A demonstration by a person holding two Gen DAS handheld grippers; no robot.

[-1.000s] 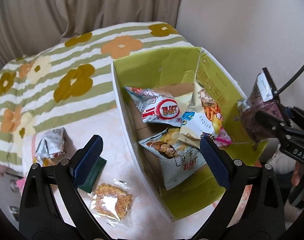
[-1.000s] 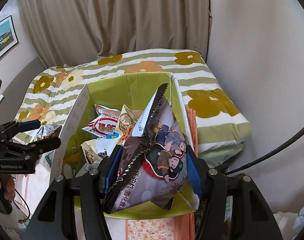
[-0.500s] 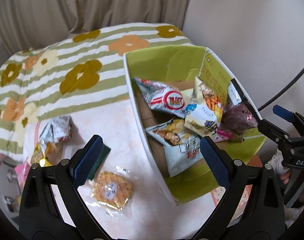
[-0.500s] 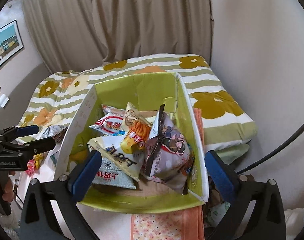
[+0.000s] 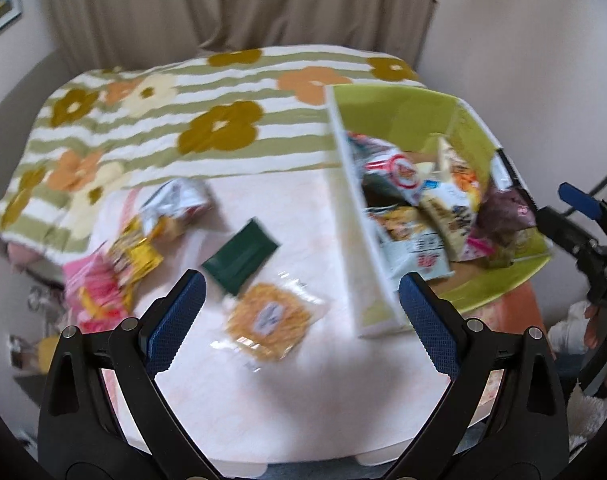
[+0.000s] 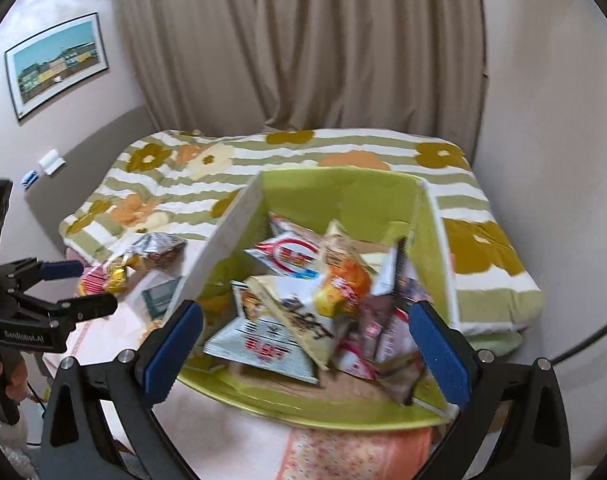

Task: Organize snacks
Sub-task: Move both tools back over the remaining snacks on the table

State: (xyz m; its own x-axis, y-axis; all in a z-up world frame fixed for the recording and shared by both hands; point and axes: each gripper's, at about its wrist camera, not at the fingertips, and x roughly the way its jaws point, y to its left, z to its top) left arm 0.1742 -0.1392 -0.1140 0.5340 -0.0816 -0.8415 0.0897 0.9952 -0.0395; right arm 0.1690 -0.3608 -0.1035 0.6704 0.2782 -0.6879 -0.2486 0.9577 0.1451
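Beside striped bedding, green box holds crumpled snack bags.

Soft, even daylight; motion blur throughout, fisheye-bent edges.

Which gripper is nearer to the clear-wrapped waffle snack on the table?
Left. The left gripper hovers open just above the waffle snack. The right gripper, also open, is over the green box, beyond its white wall.
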